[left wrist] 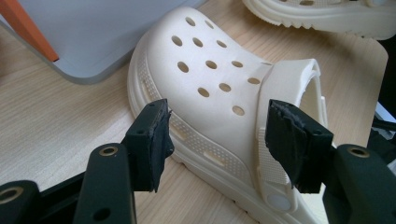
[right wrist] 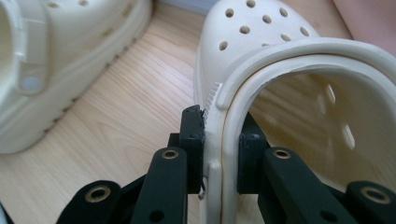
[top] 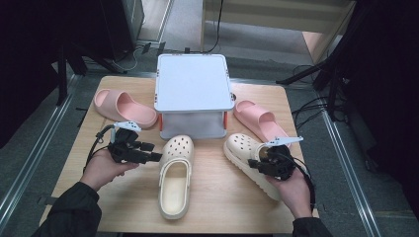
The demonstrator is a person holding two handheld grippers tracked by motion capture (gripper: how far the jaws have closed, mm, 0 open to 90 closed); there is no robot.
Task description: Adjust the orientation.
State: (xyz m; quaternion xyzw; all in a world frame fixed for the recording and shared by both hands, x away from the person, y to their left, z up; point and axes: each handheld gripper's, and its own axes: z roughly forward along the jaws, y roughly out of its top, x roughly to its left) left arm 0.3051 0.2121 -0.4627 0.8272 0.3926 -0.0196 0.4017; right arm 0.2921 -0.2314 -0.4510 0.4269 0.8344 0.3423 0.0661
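Observation:
Two cream clogs with holes lie on the wooden table (top: 217, 197). The left clog (top: 175, 173) (left wrist: 210, 79) points away from me. My left gripper (top: 154, 157) (left wrist: 217, 140) stands open at its left side, near the toe and strap hinge, and the pads do not touch it. The right clog (top: 242, 148) (right wrist: 261, 60) lies at an angle. My right gripper (top: 254, 164) (right wrist: 222, 149) is shut on the side wall of that clog's opening, one pad outside and one inside. In the right gripper view the left clog (right wrist: 70, 46) lies at the left.
A white lidded box (top: 192, 81) (left wrist: 93, 32) with orange clips stands at the back middle of the table. A pink slide (top: 123, 106) lies left of it and another pink slide (top: 259, 118) right of it. The table's front edge is near my forearms.

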